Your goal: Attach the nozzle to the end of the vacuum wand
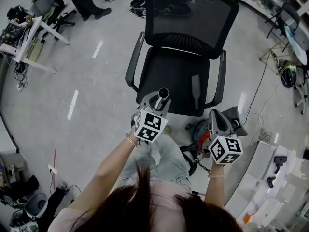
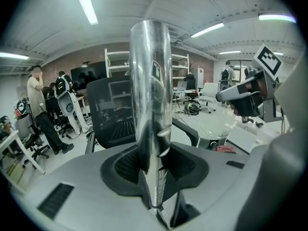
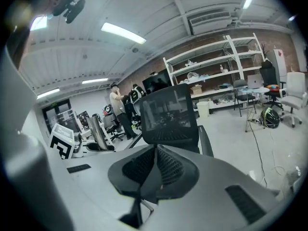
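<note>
Both angled forward-down: left claw (image 1: pixel 155 105) clamping wand (image 1: pixel 162 95), right claw (image 1: pixel 216 114) closed.

Left gripper (image 1: pixel 155 104) fingers clamped on vacuum wand (image 1: pixel 162 95), right gripper (image 1: pixel 216 115) alongside, fingers shut, empty

black office chair (image 1: pixel 186 57), wall shelving (image 3: pixel 216 76), grey floor (image 1: pixel 96 81)

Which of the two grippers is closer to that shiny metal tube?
Left. The left gripper is shut on the tube, which sticks out past its jaws. The right gripper is off to the tube's right, apart from it, shut and empty.
</note>
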`<state>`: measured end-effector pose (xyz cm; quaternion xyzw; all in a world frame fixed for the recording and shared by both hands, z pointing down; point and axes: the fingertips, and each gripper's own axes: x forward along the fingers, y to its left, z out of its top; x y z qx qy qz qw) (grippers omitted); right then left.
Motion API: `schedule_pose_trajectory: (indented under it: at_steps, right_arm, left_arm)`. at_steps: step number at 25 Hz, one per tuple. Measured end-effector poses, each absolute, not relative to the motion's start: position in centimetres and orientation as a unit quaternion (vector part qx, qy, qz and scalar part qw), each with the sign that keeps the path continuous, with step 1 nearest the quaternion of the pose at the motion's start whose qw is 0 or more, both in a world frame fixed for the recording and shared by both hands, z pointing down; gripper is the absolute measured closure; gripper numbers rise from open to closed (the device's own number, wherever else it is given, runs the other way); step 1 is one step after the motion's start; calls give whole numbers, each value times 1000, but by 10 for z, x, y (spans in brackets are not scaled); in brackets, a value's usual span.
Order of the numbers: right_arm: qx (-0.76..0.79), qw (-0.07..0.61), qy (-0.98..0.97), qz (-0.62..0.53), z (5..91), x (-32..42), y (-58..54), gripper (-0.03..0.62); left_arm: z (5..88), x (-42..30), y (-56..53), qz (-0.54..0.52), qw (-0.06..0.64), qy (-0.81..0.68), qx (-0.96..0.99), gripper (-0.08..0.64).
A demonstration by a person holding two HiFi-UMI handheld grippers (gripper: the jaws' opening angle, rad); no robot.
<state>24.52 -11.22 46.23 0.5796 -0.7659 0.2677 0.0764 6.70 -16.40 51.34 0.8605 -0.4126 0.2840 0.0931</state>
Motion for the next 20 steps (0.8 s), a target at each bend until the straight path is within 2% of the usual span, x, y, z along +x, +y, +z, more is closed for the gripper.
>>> schedule_pose_trajectory:
  at_steps: [14,20]
  right_arm:
    - [576,135,-747,305,572,229,-119,560]
    - [577,132,-734,333,626,228,-130,559]
  left_arm:
    - [512,38,-176,260,84,-388,880,413]
    - [516,40,-179,241,73,-385,888,413]
